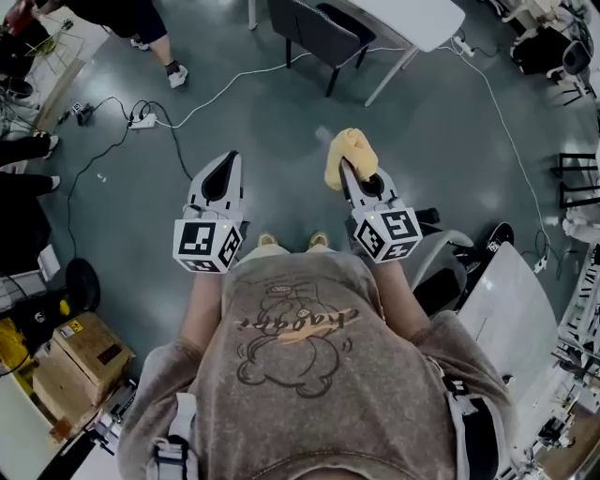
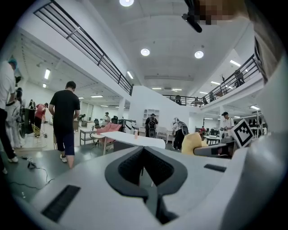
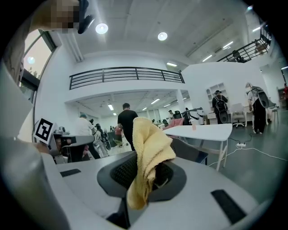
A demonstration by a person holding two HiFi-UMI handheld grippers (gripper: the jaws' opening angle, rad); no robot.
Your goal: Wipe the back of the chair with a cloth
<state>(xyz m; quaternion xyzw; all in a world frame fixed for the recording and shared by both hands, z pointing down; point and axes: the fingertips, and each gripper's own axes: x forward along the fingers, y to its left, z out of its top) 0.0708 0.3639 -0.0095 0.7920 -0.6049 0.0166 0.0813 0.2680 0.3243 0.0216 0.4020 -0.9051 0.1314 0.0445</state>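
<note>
My right gripper [image 1: 343, 165] is shut on a yellow cloth [image 1: 349, 150], which bunches up over the fingertips. In the right gripper view the cloth [image 3: 150, 150] hangs out of the shut jaws of the right gripper [image 3: 145, 173]. My left gripper [image 1: 231, 157] is held level beside it, shut, with nothing in it [image 2: 143, 150]. A dark grey chair [image 1: 314, 26] stands ahead by a white table [image 1: 412, 19], well apart from both grippers. The same chair [image 3: 192, 153] shows under the table [image 3: 202, 131] in the right gripper view.
White cables [image 1: 225, 89] and a power strip [image 1: 142, 120] lie on the grey floor ahead. A person's legs [image 1: 155, 37] are at the far left. A cardboard box [image 1: 80, 352] sits low left. Another chair [image 1: 441, 262] and a white desk [image 1: 520, 300] are close on my right.
</note>
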